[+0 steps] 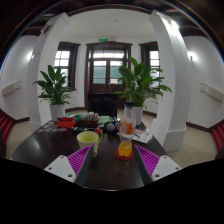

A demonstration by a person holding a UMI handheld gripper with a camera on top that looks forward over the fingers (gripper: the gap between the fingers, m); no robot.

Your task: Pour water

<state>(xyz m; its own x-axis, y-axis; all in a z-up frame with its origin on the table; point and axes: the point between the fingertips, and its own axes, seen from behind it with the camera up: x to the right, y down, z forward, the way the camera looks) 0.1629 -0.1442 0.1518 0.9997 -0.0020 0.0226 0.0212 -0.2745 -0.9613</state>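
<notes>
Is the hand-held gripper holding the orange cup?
No, the hand-held gripper is open, and the orange cup stands on the dark table just ahead of its fingers, untouched.

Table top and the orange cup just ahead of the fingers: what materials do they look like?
Table top: dark and glossy, likely lacquered wood or laminate; it reflects window light. Orange cup: translucent, probably plastic or tinted glass, since light glows through it; which one is unclear. It stands on the table just beyond the gripper, whose fingers are open around nothing.
</notes>
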